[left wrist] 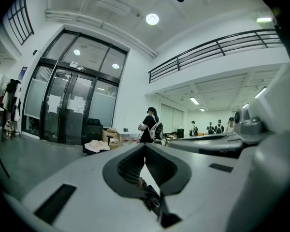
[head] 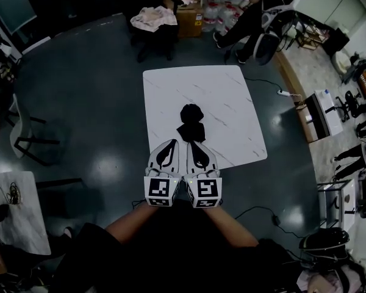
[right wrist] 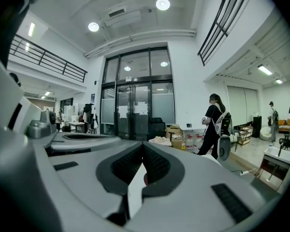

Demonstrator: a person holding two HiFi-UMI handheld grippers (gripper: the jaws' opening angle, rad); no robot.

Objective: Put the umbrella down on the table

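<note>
Since already lying folded on the white desk (head: 232,96), wants no grip now: one black umbrella (head: 191,122), straight ahead of the fingertips in the head view, near them but seemingly apart. Behind it, left gripper (head: 171,144) and right gripper (head: 193,144), held close side by side over the desk's near edge. Judged: placing done, both tools kept short of the umbrella so as not to nudge it.

Left gripper view: left gripper (left wrist: 145,149) pointing level, fingers (left wrist: 128,166) pressed together at the tips, pinching nothing. Through the slit below the seam, a strip of desk and a dark shape (left wrist: 153,204) beyond the fingers, likely the umbrella, too cramped to be sure.

Right gripper view: right gripper (right wrist: 143,149) fully closed too, fingers (right wrist: 157,166) meeting, empty. Beyond them only a sliver of white desk (right wrist: 134,190).

Counted: one umbrella, one desk, two grippers.
</note>
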